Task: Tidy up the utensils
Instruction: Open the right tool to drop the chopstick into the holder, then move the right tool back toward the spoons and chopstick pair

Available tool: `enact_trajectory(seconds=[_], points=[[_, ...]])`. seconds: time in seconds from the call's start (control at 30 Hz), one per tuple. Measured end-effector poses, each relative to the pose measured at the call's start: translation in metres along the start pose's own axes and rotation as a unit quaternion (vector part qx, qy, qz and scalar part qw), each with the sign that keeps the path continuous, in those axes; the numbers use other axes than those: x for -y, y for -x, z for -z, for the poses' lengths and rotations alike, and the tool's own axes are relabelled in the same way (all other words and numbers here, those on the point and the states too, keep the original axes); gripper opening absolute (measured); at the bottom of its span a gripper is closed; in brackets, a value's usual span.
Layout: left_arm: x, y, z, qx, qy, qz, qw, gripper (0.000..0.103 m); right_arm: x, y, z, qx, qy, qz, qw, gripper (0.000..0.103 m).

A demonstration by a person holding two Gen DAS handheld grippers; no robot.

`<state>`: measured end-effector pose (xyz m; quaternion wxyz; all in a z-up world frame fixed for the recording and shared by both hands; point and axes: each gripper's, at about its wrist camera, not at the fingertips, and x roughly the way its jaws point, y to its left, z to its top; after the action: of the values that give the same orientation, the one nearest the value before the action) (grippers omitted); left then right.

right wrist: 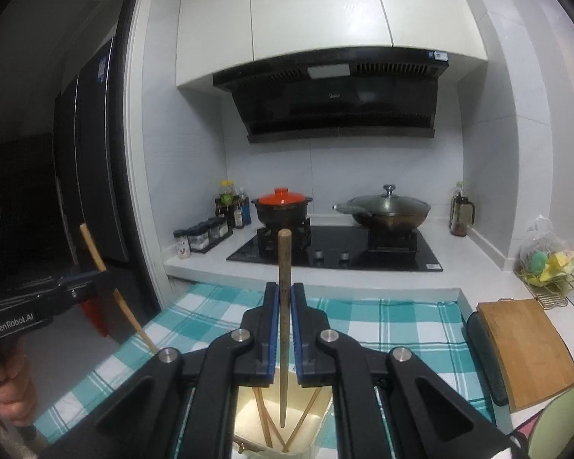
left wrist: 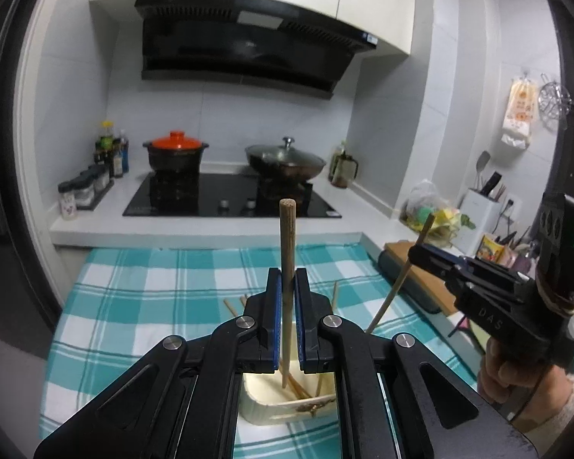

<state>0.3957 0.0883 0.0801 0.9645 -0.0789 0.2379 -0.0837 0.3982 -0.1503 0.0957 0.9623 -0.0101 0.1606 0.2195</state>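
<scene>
Left hand-held gripper (left wrist: pixel 287 287) clamps chopstick (left wrist: pixel 287 267) between blue pads; long axis upright, blunt end up, tip down inside cream holder (left wrist: pixel 287 405) on checked cloth (left wrist: pixel 134 306) covering bench. Right hand-held gripper (right wrist: pixel 285 302) pinches second chopstick (right wrist: pixel 284 306), also upright, tip over same holder. More chopsticks lean inside holder. Only right view shows cutting board (right wrist: pixel 528 348) far right.
</scene>
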Motion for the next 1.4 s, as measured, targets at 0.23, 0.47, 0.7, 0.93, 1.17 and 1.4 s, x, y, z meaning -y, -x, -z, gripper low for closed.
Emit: enact_trajectory(seconds=[0.23, 0.47, 0.7, 0.93, 1.17, 1.4], points=[[-0.021, -0.097, 0.028, -0.106, 0.04, -0.016, 0.9934, 0.005, -0.002, -0.103, 0.045, -0.158, 0.005, -0.039, 0.987, 0.007], [-0.038, -0.095, 0.04, -0.128, 0.068, -0.031, 0.9889, 0.062, 0.009, -0.125, 0.064, -0.182, -0.049, -0.033, 0.982, 0.036], [-0.041, -0.019, 0.086, -0.188, -0.017, -0.056, 0.9805, 0.071, 0.018, -0.053, 0.073, -0.178, -0.013, -0.016, 0.984, 0.038], [-0.03, 0.062, 0.17, -0.239, -0.073, -0.069, 0.9659, 0.078, 0.017, 0.037, 0.134, -0.245, 0.056, 0.015, 0.968, 0.038], [0.018, 0.106, 0.266, -0.181, -0.005, -0.025, 0.9831, 0.089, -0.009, 0.129, 0.232, -0.218, 0.006, 0.05, 0.975, 0.038], [0.04, 0.084, 0.325, -0.202, -0.025, -0.059, 0.9773, 0.089, -0.034, 0.163, 0.31, -0.212, -0.027, 0.107, 0.971, 0.038]])
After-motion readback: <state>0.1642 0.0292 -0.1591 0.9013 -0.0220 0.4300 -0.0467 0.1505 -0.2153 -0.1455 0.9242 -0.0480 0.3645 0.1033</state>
